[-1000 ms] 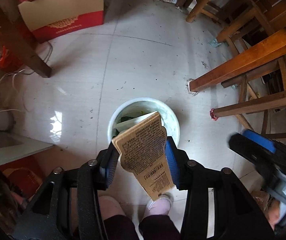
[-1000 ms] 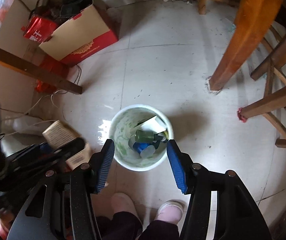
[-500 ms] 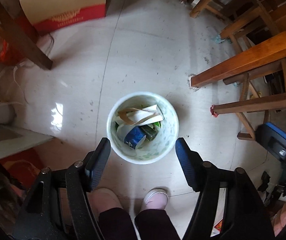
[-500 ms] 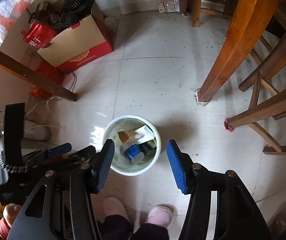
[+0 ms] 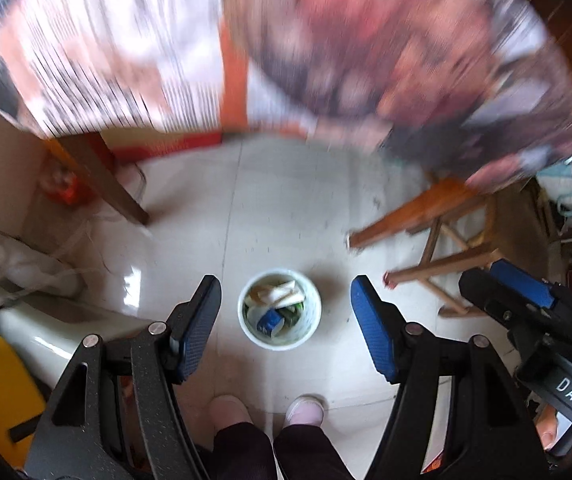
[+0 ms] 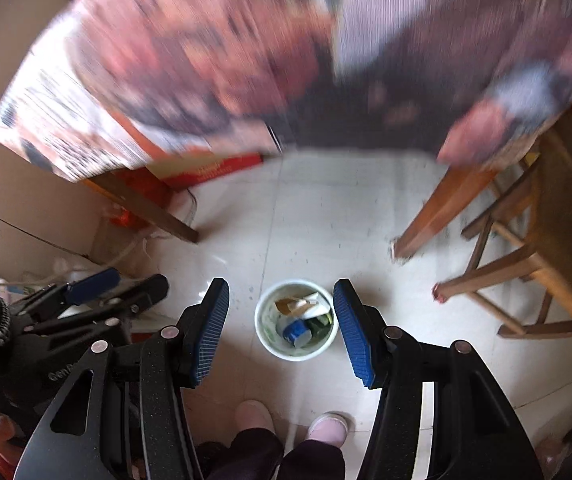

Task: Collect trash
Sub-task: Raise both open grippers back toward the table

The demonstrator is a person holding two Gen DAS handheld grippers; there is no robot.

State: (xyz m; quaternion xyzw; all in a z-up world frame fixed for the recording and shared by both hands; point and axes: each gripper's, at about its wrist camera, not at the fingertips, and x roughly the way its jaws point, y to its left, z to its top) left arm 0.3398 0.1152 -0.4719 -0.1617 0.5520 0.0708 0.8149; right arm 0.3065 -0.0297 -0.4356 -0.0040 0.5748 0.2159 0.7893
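trash: paper, a blue can [image 5: 270, 322] and green bits lie inside the white bin [image 5: 313, 330], so they stay in one place.
bin: low middle of both views, on the floor by the person's shoes.
left gripper [image 5: 286, 320]: open and empty; its jaws have just been opening. The bin shows between them, far below.
right gripper [image 6: 282, 324]: open and empty, also high over the bin [image 6: 266, 338].
top of frame: a blurry printed cloth.

surface: pale tiled floor [image 5: 286, 208] | on it: white bin [image 5: 280, 309] holding trash, wooden table legs [image 6: 441, 216], a red box [image 6: 206, 168]
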